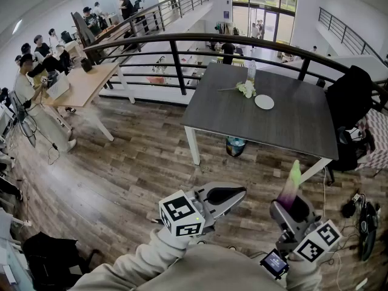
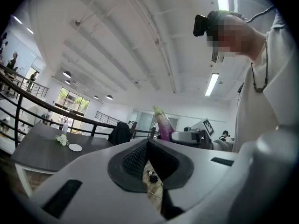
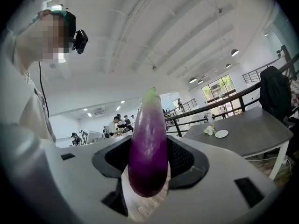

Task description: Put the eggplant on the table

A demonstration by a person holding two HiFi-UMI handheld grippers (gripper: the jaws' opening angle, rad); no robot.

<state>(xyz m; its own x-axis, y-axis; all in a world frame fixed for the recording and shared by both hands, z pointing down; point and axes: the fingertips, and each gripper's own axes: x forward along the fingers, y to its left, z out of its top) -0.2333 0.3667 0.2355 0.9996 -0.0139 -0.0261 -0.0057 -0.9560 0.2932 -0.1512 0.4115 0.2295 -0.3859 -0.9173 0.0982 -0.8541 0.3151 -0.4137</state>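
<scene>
Your right gripper (image 1: 295,208) has its jaws closed on the eggplant (image 1: 291,183). The pads press on both sides of its purple body, so the jaws stand fairly wide. The eggplant stands nearly upright between them, with its green cap on top and its rounded end hanging a little below the pads.

Your left gripper (image 1: 235,194) is empty. Its jaws meet at the tips with nothing between them, and they point across toward your right gripper, which is close beside it.

You hold the eggplant in the air over the wooden floor (image 1: 133,162), on the near side of the dark grey counter (image 1: 291,126) and not touching it. On the far part of that counter a small white plate (image 1: 264,102) lies just beside a bunch of white flowers (image 1: 246,89), and a clear bottle (image 1: 251,70) stands behind them near the far edge. A dark jacket (image 1: 348,96) hangs over a chair at the counter's right end. A curved black railing (image 1: 176,59) runs behind the counter.
</scene>
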